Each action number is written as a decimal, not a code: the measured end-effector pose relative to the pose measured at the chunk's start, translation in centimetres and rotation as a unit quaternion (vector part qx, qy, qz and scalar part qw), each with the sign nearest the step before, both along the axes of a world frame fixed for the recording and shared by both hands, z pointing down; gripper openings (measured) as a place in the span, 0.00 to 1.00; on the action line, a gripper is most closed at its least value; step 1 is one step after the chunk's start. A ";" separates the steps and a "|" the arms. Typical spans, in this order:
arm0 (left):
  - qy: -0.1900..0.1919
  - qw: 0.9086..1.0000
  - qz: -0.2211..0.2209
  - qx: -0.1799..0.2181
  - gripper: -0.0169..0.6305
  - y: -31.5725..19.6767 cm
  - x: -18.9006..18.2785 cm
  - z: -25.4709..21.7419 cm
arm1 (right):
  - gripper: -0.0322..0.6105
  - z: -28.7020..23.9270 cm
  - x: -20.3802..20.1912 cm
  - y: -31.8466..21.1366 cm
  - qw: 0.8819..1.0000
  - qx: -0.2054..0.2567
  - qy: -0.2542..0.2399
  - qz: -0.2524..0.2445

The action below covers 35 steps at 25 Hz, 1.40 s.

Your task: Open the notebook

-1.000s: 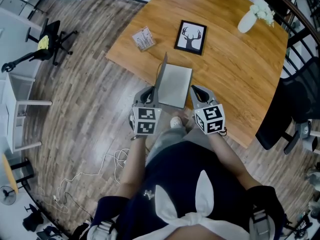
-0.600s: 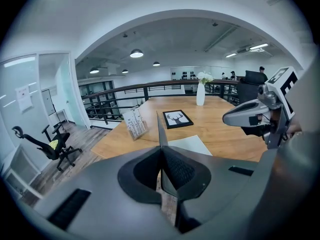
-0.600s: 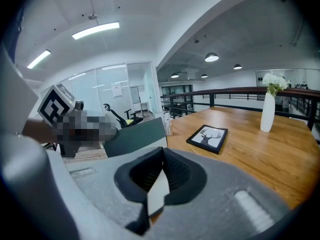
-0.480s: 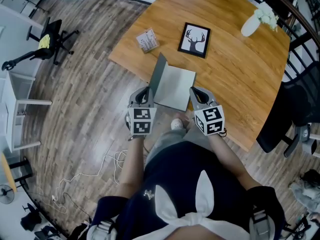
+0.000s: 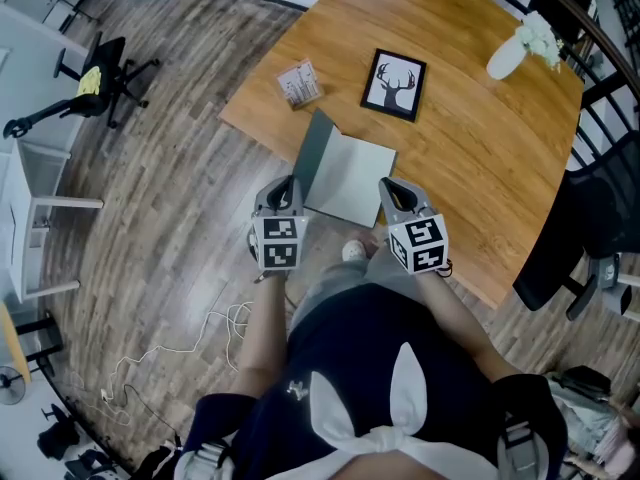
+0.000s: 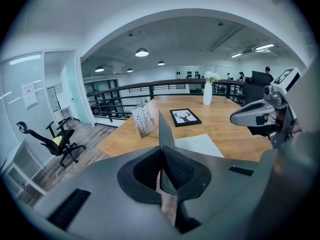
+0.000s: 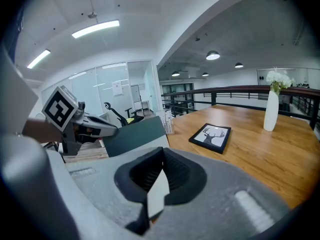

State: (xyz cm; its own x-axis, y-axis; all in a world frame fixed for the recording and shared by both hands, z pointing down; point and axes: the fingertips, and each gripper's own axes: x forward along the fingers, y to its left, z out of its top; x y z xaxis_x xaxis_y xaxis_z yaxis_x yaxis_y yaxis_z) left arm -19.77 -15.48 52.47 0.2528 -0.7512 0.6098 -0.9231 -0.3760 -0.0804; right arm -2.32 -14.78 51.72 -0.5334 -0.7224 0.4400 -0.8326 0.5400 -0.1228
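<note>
My left gripper [image 5: 289, 192] clamps the grey notebook cover [image 5: 312, 158], tilting it up — my right gripper [image 5: 392, 192] nips the white pages [image 5: 352, 180] at their corner, presumably anchoring them flat.

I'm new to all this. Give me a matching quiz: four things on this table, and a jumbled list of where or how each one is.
Things:
1 notebook cover
2 white page
3 deer picture
4 vase

States:
A lying flat at mid-table
B standing upright near the far corner
C raised, pinched by the left gripper
D pinched by the right gripper

Pairs: 1-C, 2-D, 3-A, 4-B.
</note>
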 end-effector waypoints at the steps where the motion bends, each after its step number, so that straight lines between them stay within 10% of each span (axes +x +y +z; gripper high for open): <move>1: 0.000 1.000 -0.002 0.000 0.06 -0.1 -0.1 0.1 | 0.05 0.1 -0.1 -0.2 1.000 0.000 0.000 -0.001; 35: -0.006 0.995 -0.080 -0.064 0.08 -3.7 -7.7 8.6 | 0.05 2.0 -1.2 -2.2 1.000 -0.021 0.017 0.002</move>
State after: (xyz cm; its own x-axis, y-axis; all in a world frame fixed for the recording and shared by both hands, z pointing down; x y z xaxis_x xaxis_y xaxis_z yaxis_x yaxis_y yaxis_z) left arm -27.51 -19.18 61.02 0.1284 -0.6980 0.7045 -0.9715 -0.2314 -0.0521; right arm -3.55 -16.97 53.72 -0.5153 -0.7049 0.4874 -0.8387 0.5317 -0.1178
